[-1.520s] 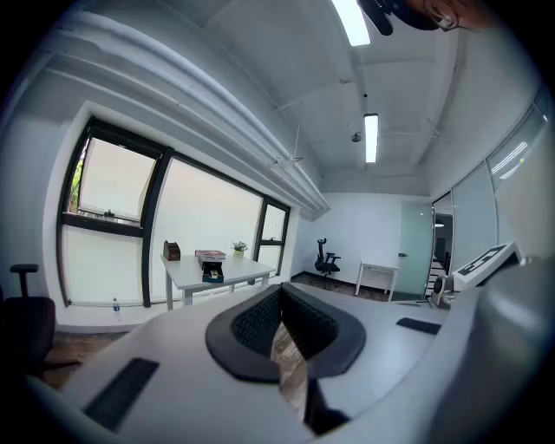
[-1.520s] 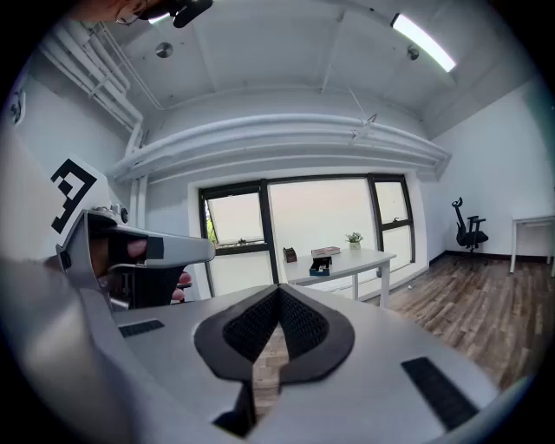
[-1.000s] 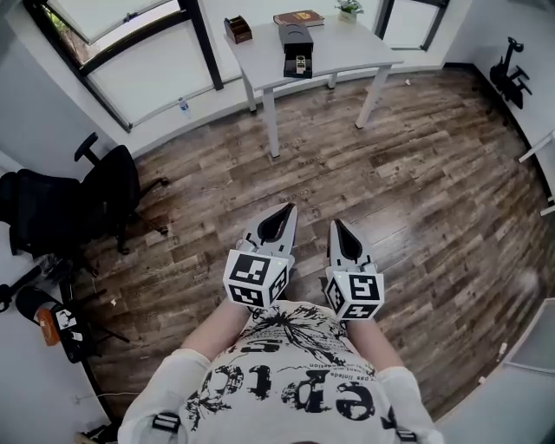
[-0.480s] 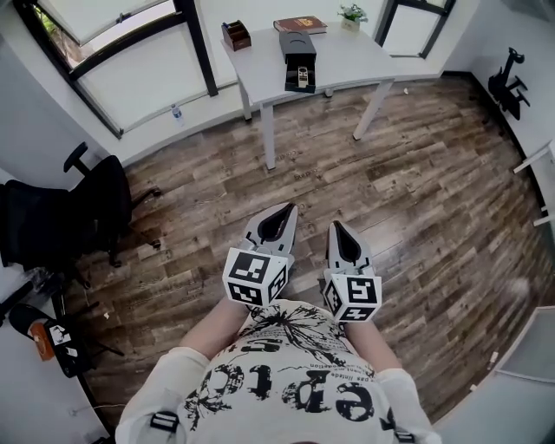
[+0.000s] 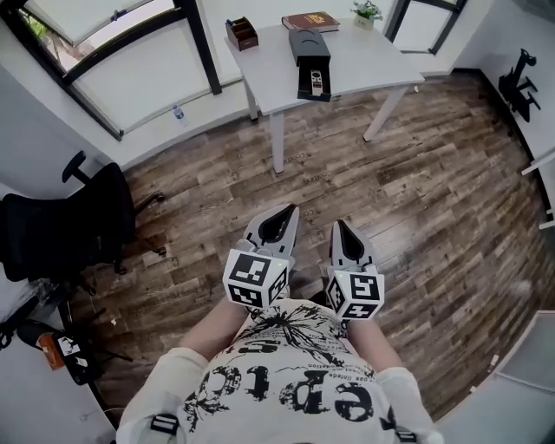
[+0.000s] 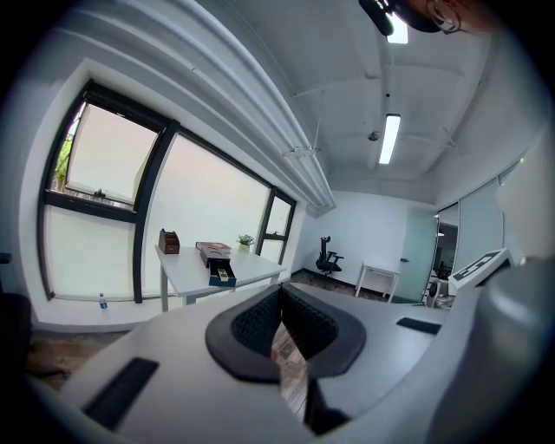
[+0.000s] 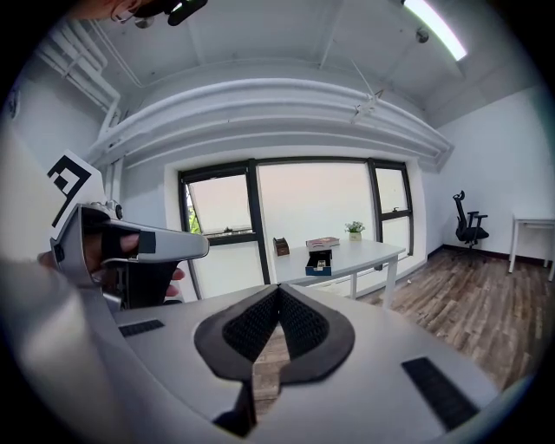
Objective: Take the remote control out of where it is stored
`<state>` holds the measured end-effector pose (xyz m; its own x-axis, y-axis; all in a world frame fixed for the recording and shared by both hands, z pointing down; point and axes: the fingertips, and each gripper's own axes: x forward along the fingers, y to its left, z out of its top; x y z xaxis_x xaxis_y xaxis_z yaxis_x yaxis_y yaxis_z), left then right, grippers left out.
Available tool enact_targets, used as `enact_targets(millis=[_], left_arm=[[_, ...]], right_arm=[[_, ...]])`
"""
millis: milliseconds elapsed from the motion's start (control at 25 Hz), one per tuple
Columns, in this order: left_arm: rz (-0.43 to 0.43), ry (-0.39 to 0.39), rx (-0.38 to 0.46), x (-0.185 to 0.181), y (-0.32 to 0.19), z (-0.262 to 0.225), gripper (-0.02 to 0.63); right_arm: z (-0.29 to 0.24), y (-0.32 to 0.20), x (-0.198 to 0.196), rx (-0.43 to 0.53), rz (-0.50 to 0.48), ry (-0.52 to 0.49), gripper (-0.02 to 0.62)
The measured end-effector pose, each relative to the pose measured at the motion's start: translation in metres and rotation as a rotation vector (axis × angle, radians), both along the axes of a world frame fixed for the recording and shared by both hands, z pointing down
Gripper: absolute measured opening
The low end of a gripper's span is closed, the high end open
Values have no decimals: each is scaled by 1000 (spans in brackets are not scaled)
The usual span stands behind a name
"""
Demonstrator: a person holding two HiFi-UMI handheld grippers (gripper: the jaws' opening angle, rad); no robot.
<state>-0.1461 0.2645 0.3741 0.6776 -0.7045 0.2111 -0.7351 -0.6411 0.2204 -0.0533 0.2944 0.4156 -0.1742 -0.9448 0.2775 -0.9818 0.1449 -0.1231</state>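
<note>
A remote control (image 5: 316,83) lies in the pulled-out drawer of a small black storage box (image 5: 310,48) on the white table (image 5: 364,65) at the far end of the room. The same black storage box (image 6: 218,259) shows small in the left gripper view, and the box (image 7: 319,260) shows again in the right gripper view. I hold both grippers side by side close to my body, well short of the table. My left gripper (image 5: 286,211) is shut with nothing in it. My right gripper (image 5: 336,226) is shut and empty too.
On the table also stand a dark wooden box (image 5: 242,34), a brown book (image 5: 310,21) and a small potted plant (image 5: 367,11). A black office chair (image 5: 65,227) stands at the left by the window wall. Wood-plank floor (image 5: 381,191) lies between me and the table.
The table has shifted a little right and nearer in the head view. The grippers keep the same pose, both still shut.
</note>
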Motion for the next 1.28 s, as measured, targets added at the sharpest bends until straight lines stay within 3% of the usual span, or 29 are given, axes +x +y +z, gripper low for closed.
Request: enact_targets(millis=[360, 800, 960, 1280], left_arm=[[-99, 11, -25, 13, -58, 15, 11], [-278, -30, 0, 87, -165, 13, 11], [-281, -116, 54, 135, -192, 17, 11], [-271, -116, 12, 182, -245, 22, 11]], right_arm=[[24, -68, 18, -46, -74, -30, 3], [1, -203, 102, 20, -237, -14, 3], [-8, -237, 144, 60, -245, -37, 3], [2, -288, 200, 39, -220, -53, 3]])
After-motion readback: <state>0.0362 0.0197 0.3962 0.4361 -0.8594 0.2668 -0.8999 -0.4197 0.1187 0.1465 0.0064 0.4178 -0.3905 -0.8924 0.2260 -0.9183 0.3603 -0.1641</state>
